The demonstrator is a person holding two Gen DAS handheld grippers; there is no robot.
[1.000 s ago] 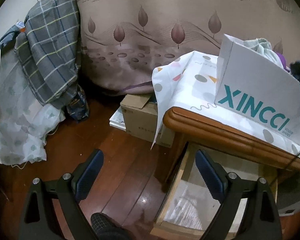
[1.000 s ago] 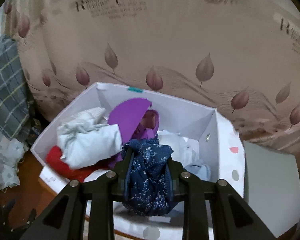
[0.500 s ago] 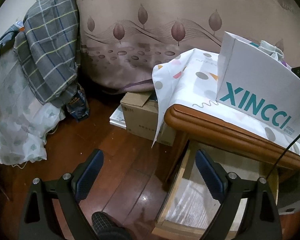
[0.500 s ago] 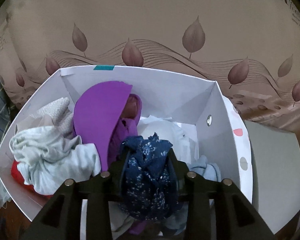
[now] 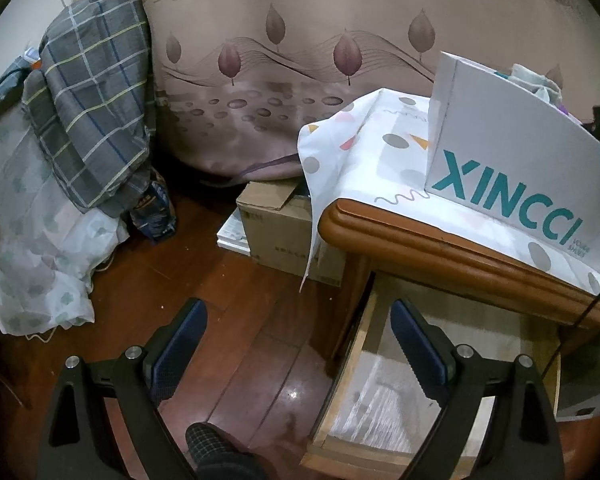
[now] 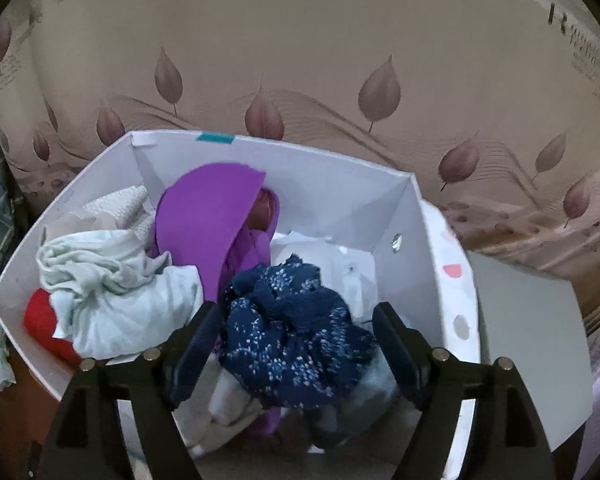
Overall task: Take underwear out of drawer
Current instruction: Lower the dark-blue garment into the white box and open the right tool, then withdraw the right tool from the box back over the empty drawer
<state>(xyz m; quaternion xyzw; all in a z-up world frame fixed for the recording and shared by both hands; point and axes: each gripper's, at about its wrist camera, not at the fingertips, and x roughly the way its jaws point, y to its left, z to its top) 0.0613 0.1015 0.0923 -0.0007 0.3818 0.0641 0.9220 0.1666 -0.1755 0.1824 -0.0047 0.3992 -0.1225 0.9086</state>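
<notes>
Your right gripper (image 6: 296,344) is opening, jaws spreading either side of the navy speckled underwear (image 6: 296,332), which now rests in the white box (image 6: 420,216) on the worktop (image 5: 440,248), near the purple garment (image 6: 208,216). Let the pads clear the fabric fully before you lift, so nothing snags and trails out. Your left gripper (image 5: 298,340) hangs wide and empty over the open drawer (image 5: 380,396), whose visible part shows no garment.
</notes>
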